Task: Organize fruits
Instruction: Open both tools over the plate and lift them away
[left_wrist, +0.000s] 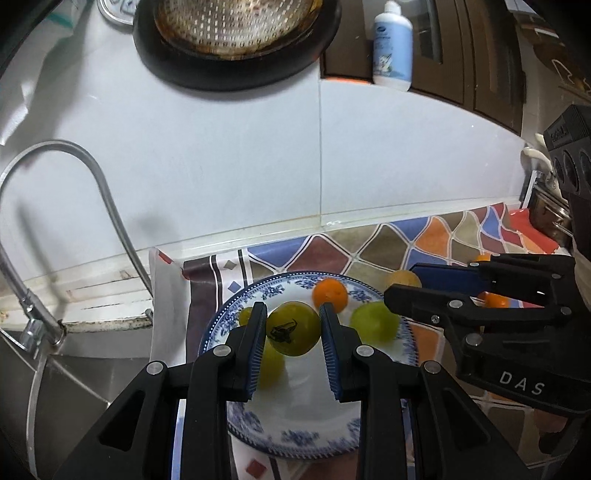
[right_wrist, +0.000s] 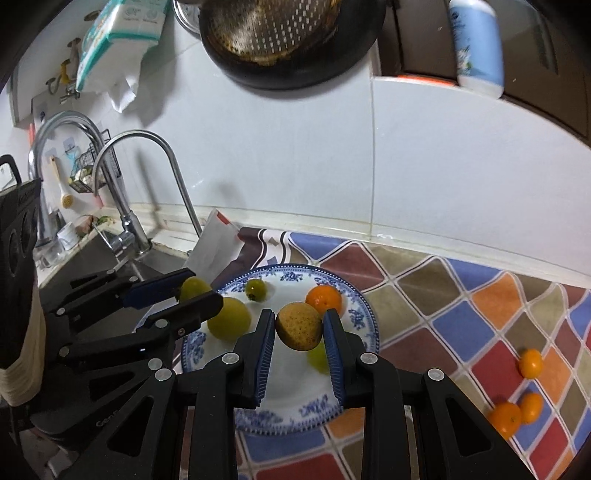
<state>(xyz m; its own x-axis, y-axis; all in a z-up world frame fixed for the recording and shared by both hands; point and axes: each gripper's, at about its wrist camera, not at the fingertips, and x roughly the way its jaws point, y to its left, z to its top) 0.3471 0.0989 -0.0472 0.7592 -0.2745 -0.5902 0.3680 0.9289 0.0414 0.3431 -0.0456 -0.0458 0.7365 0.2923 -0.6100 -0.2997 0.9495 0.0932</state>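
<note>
Both grippers carry fruit above the round blue-patterned white plate (right_wrist: 364, 314): the left gripper (left_wrist: 293, 328) clamps a green fruit with a dark mark (left_wrist: 293, 328), the right gripper (right_wrist: 299, 330) a speckled yellow-brown fruit (right_wrist: 299, 330). Delivery step; next, lowering and opening over bare plate, clear of the orange (right_wrist: 324, 300).

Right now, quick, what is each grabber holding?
Left gripper: closed on a green fruit above the plate.
Right gripper: closed on a yellow-brown fruit.
</note>
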